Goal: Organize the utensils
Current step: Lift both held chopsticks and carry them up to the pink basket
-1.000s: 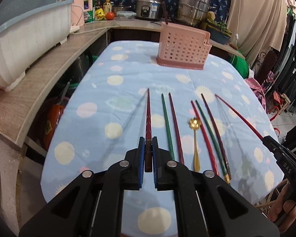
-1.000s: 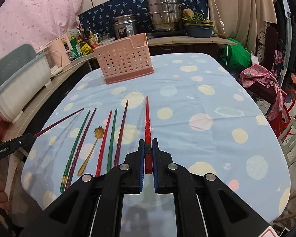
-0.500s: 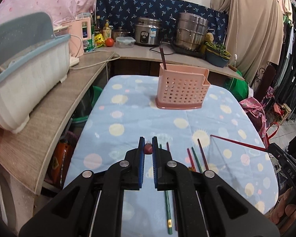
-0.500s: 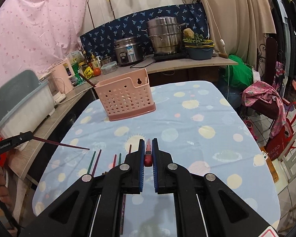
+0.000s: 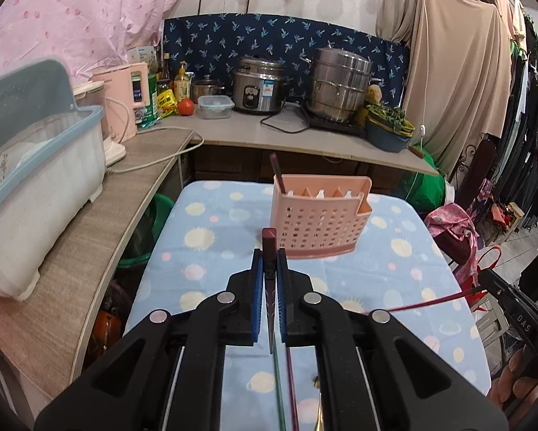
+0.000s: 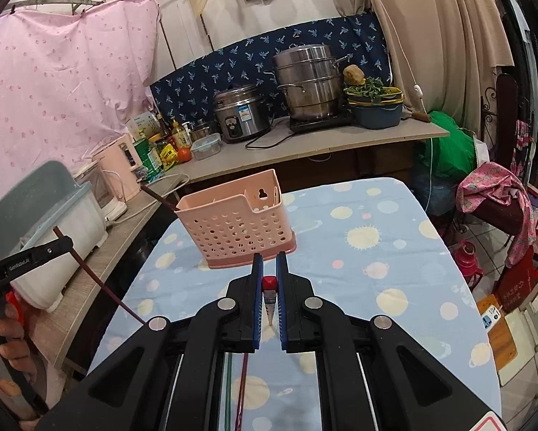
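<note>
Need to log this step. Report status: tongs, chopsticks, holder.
Left tongs shut on dark red chopstick. Right tongs shut on red chopstick. Pink holder ahead, one stick inside. Path clear.

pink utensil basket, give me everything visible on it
The pink utensil basket looks like plastic, with walls perforated by rows of small holes and a solid base rim. Dividers split its inside into compartments; the front wall steps down at one end; the back wall has a keyhole slot. It stands upright on the spotted tablecloth. One dark chopstick leans inside at its end.
</note>
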{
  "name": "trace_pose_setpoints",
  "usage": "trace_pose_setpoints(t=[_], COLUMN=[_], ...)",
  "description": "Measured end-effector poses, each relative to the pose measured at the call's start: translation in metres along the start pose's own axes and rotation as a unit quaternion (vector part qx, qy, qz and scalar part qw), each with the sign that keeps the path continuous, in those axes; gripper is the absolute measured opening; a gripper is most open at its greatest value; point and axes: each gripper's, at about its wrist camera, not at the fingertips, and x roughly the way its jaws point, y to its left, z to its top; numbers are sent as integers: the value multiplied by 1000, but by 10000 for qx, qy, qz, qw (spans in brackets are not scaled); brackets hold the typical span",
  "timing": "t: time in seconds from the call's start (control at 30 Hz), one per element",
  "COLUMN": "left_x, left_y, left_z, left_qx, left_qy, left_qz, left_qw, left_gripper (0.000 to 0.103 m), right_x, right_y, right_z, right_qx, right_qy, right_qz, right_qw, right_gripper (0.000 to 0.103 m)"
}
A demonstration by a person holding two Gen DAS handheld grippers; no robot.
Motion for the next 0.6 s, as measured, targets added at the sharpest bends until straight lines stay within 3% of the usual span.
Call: trace_pose_setpoints(t=[0.3,0.6], left_x=[-2,-7], left_y=[-17,-35], left_z=[53,122], left_qx=[49,99], left_qy=[-397,-1215], left_qz=[-193,-126], left_qw=[9990,9925], left_gripper=[7,7], right_x=[10,14], right_y=[13,29], right_z=[51,131], right_qx=[-116,-147], right_qy=[-314,-1013], right_qz=[146,284], right_qw=[9993,9943], right_gripper=[7,7])
